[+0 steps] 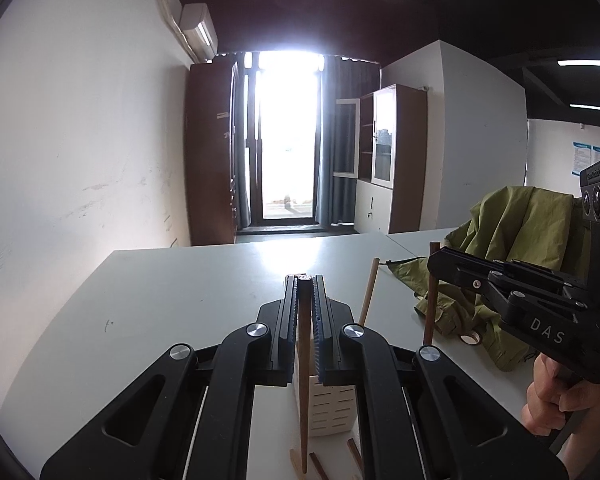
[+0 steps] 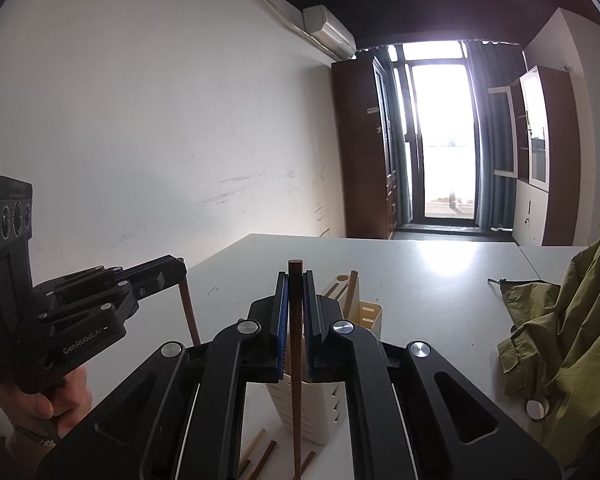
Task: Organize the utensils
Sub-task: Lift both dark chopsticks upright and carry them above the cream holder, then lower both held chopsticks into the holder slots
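My left gripper [image 1: 304, 280] is shut on a brown chopstick [image 1: 303, 380] held upright, its tip hanging near the table in front of a white slotted utensil holder [image 1: 332, 408]. My right gripper [image 2: 295, 276] is shut on a dark brown chopstick [image 2: 296, 380], also upright, in front of the same holder [image 2: 312, 412]. A light wooden chopstick [image 1: 369, 292] stands leaning in the holder, also seen in the right wrist view [image 2: 350, 292]. Several loose chopsticks [image 1: 320, 464] lie on the white table [image 1: 180, 300] before the holder. Each gripper shows in the other's view, the right one [image 1: 434, 262] and the left one [image 2: 180, 270].
An olive-green jacket [image 1: 520, 232] lies heaped at the table's right side, with a roll of tape [image 2: 537, 409] by it. A white wall runs along the left. Cabinets [image 1: 396, 152] and a bright glass door stand beyond the table's far edge.
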Demonstrator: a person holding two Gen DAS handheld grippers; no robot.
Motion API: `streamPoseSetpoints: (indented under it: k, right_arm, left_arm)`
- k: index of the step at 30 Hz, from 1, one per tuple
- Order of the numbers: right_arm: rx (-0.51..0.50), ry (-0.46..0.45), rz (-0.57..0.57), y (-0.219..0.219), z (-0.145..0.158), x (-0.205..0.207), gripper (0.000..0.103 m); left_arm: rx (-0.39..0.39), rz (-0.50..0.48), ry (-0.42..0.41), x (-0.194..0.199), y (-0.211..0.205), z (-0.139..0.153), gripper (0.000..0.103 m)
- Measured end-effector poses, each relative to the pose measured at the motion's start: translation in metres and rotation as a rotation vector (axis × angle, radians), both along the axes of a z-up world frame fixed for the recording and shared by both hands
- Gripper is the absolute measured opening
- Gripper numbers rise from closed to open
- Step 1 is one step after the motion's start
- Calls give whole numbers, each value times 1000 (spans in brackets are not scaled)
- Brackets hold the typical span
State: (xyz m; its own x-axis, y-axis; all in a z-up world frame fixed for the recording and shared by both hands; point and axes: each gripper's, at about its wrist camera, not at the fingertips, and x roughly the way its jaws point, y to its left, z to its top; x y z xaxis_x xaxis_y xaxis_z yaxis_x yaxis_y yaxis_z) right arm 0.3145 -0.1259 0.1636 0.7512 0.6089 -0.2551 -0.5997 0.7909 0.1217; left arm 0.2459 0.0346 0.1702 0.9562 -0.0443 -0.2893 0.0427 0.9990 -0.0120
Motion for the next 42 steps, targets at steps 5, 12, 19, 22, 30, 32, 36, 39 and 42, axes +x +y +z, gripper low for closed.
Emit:
streamPoseSetpoints:
  k: [5, 12, 19, 22, 30, 32, 36, 39, 42]
  right_arm:
    - [47, 1, 22, -1, 3, 12, 8]
    - [94, -80, 56, 0, 12, 11, 8]
    - [148, -182, 92, -5, 18, 1, 8]
    - [177, -227, 103, -9, 21, -3, 8]
    - [265, -314, 113, -25, 33, -12, 8]
    - [286, -337, 109, -28, 35, -13, 8]
    - [298, -359, 100, -31, 38, -9, 8]
    - [298, -374, 94, -32, 39, -5, 8]
    - [284, -381, 103, -28, 37, 2, 8]
  left_arm:
    - [2, -8, -44, -1, -5, 10, 6]
    - [16, 32, -122, -5, -7, 21, 6]
    - [22, 64, -238, -14, -12, 41, 6]
    - [26, 78, -280, -20, -13, 46, 6]
    - [-9, 55, -435, -40, -17, 64, 6]
    - [-20, 53, -445, -38, -19, 67, 6]
    - [-20, 40, -439, -23, -24, 63, 6]
    - [-2, 36, -413, -8, -29, 57, 6]
    - [-1, 33, -373, 10, -31, 49, 6]
